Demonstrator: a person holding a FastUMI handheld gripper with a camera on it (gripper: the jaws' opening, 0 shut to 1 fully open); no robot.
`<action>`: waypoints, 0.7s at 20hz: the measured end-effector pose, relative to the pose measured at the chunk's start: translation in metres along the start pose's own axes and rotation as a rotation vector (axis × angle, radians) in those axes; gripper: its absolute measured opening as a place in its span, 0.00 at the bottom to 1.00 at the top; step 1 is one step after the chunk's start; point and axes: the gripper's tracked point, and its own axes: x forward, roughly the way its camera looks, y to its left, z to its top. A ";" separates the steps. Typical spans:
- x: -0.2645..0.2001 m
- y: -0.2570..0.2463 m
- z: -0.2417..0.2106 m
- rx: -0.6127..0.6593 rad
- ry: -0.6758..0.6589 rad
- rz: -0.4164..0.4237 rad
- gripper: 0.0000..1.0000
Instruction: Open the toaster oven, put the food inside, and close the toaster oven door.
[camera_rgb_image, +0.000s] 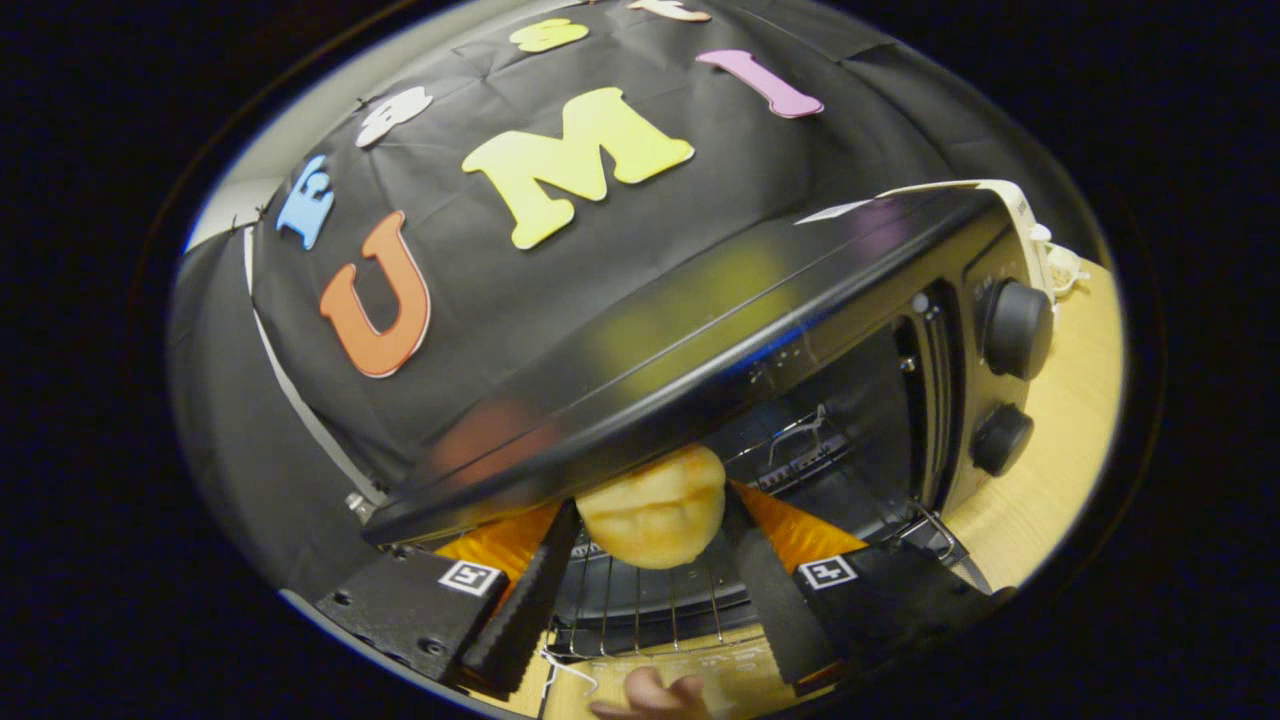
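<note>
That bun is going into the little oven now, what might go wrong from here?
1. The bun sits between the gripper fingers just under the toaster oven's top front edge; it may bump that edge.
2. Released too early, it might land near the front of the wire rack and block the door.
3. A hand below the rack risks being caught.

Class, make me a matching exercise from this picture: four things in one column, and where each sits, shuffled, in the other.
Things:
1. Pale golden bread roll
2. Metal wire rack
3. Two black round knobs
4. Person's hand

Places:
A. on the black toaster oven's front panel, beside the opening
B. between the fingers of the tongs, which sit against its sides
C. below the fingers, over the wooden table
D. inside the open oven, under the roll

Pairs: 1-B, 2-D, 3-A, 4-C
</note>
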 end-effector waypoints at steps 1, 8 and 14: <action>-0.002 0.000 0.005 -0.016 -0.030 -0.007 0.97; -0.044 0.010 0.006 -0.045 -0.036 0.049 1.00; -0.097 0.020 0.038 -0.084 -0.145 0.098 1.00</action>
